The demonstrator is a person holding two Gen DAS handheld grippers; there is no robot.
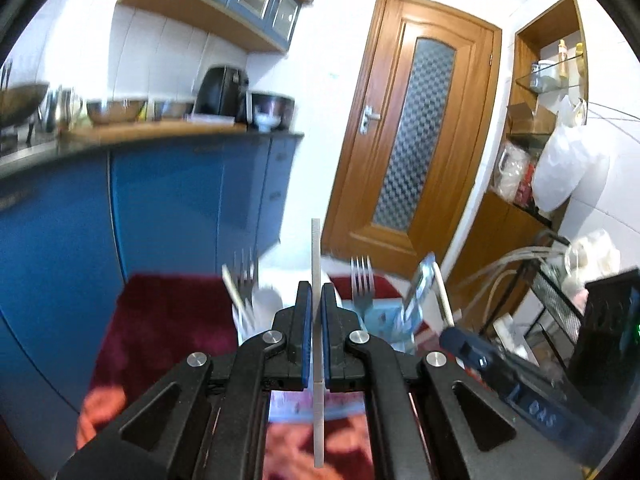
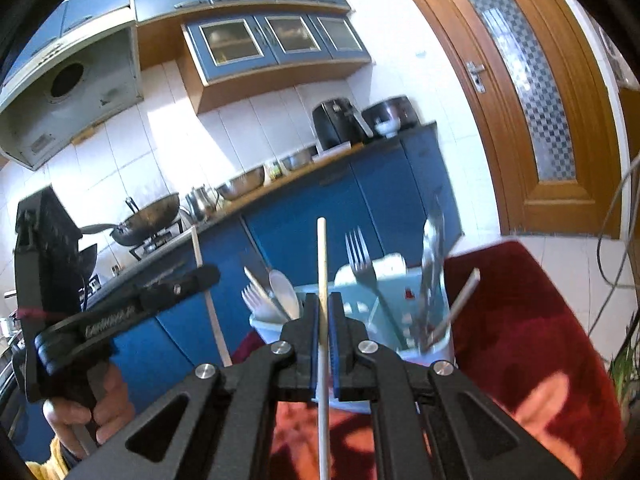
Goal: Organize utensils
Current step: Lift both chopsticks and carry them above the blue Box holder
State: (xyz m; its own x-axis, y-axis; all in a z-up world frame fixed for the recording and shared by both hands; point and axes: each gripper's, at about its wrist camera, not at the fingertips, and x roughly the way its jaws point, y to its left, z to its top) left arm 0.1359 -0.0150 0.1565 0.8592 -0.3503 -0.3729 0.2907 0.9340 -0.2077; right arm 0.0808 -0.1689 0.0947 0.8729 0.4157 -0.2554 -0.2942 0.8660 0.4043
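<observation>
My left gripper (image 1: 316,292) is shut on a thin pale chopstick (image 1: 316,252) that stands upright between the pads. My right gripper (image 2: 324,304) is shut on another pale chopstick (image 2: 322,256), also upright. Beyond both stands a light blue utensil holder (image 2: 440,354) on a dark red cloth (image 2: 512,312). It holds metal forks (image 2: 362,260), spoons (image 2: 432,240), white plastic cutlery (image 2: 280,296) and a chopstick (image 2: 460,304). The holder shows in the left wrist view (image 1: 380,316) with forks (image 1: 362,276). The left gripper's body appears in the right wrist view (image 2: 132,304), with its chopstick (image 2: 206,288).
Blue kitchen cabinets (image 1: 160,208) and a counter with steel bowls (image 1: 116,110), a wok (image 2: 148,216) and a black air fryer (image 1: 222,92) lie behind. A wooden door (image 1: 416,128) is at the right. A wire rack (image 1: 556,292) and shelves stand far right.
</observation>
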